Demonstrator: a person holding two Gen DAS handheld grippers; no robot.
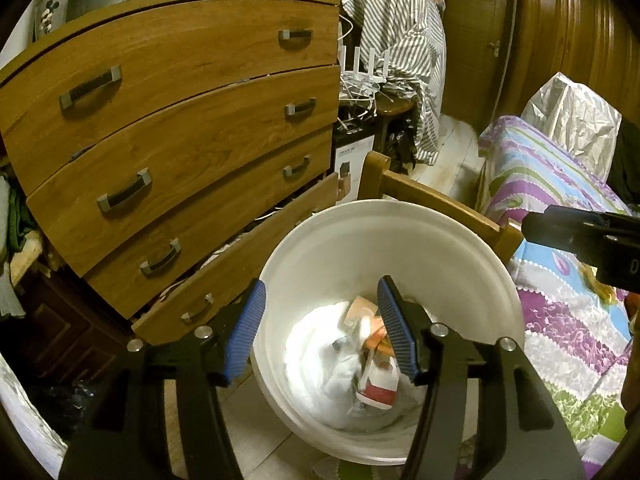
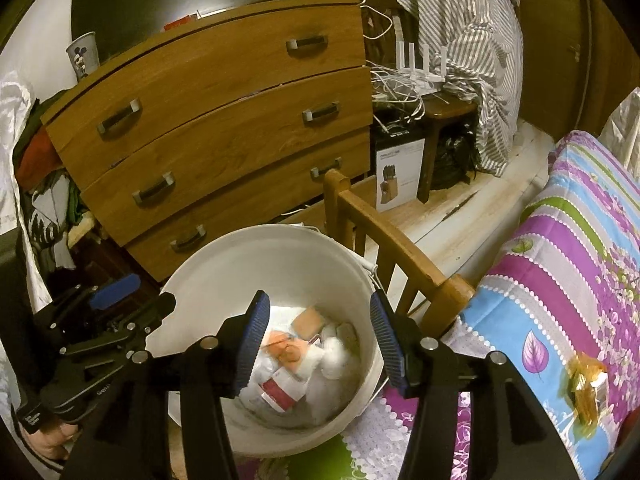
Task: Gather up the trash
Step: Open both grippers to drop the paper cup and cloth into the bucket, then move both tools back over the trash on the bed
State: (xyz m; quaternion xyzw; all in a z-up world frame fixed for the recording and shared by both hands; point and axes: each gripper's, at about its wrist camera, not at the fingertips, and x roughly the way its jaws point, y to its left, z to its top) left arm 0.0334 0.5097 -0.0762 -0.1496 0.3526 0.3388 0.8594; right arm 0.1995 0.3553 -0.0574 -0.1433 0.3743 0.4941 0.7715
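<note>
A white trash bucket point(image 1: 360, 240) stands on the floor between the dresser and the bed; it also shows in the right wrist view point(image 2: 240, 264). Inside lie white tissues point(image 1: 316, 344), an orange wrapper point(image 2: 288, 350) and a red-and-white carton point(image 1: 378, 394), which also shows from the right point(image 2: 280, 394). My left gripper point(image 1: 320, 320) is open and empty above the bucket's mouth. My right gripper point(image 2: 316, 340) is open and empty above the bucket too. An orange crumpled wrapper point(image 2: 586, 388) lies on the bedspread at the right.
A wooden dresser point(image 1: 180, 120) stands at the left, its bottom drawer point(image 1: 224, 272) pulled out beside the bucket. The wooden bed frame point(image 2: 384, 232) and patterned bedspread point(image 2: 560, 248) are at the right. A stool with cables and a router point(image 2: 424, 76) stands behind.
</note>
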